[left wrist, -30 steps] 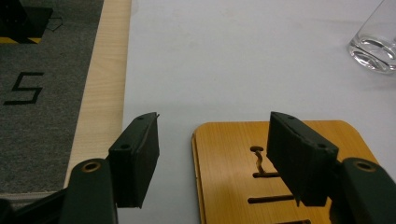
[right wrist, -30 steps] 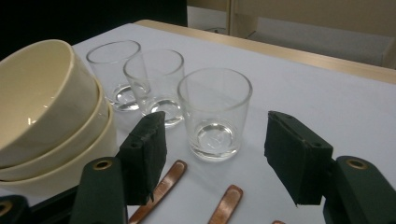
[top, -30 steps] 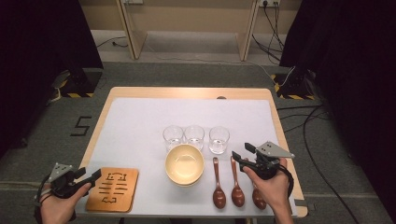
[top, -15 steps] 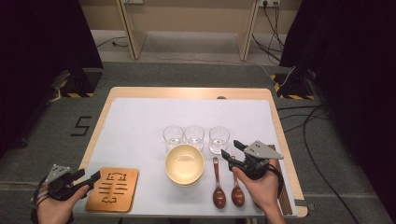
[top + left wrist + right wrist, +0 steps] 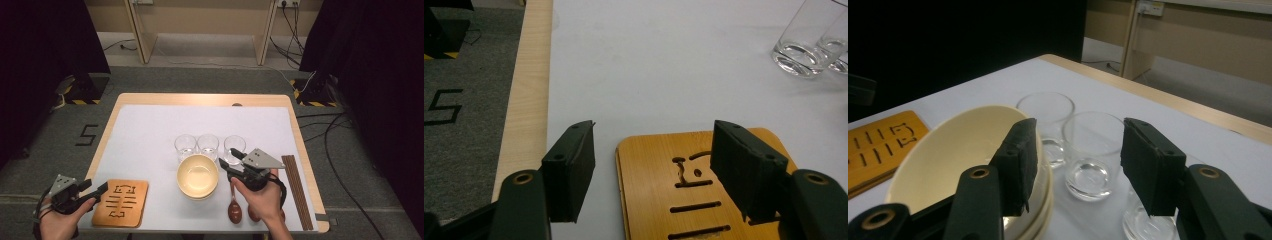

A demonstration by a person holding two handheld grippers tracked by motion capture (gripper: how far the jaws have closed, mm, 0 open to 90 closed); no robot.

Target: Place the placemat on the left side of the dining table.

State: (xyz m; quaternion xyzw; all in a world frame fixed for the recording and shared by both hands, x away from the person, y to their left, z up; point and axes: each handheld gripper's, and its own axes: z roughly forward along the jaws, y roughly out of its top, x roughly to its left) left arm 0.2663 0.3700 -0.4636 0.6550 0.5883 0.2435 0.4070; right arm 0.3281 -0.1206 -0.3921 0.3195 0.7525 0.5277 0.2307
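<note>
Three clear glasses [image 5: 186, 146] [image 5: 208, 145] [image 5: 234, 147] stand in a row mid-table, with a cream bowl [image 5: 197, 176] just in front of them. My right gripper [image 5: 228, 156] hovers between the bowl's right rim and the right glass. It is open, and its jaws have just been closing with nothing pressed between them. In the right gripper view the gripper [image 5: 1080, 165] frames a glass [image 5: 1093, 150] farther off, beside the bowl [image 5: 948, 160]. My left gripper [image 5: 95, 192] rests open at the left edge of a wooden trivet [image 5: 121, 202]. Its jaws [image 5: 654, 165] straddle that trivet's [image 5: 689, 200] corner.
Dark wooden spoons [image 5: 235, 207] lie under my right hand near the front edge. A pair of brown chopsticks [image 5: 296, 190] lies along the right side. A white mat [image 5: 150, 130] covers the wooden table [image 5: 200, 99]. A glass [image 5: 804, 45] stands far off in the left gripper view.
My right hand has moved left and a little up, from beside the spoons to the bowl and glasses, and its jaws have narrowed. The left hand has stayed still.
</note>
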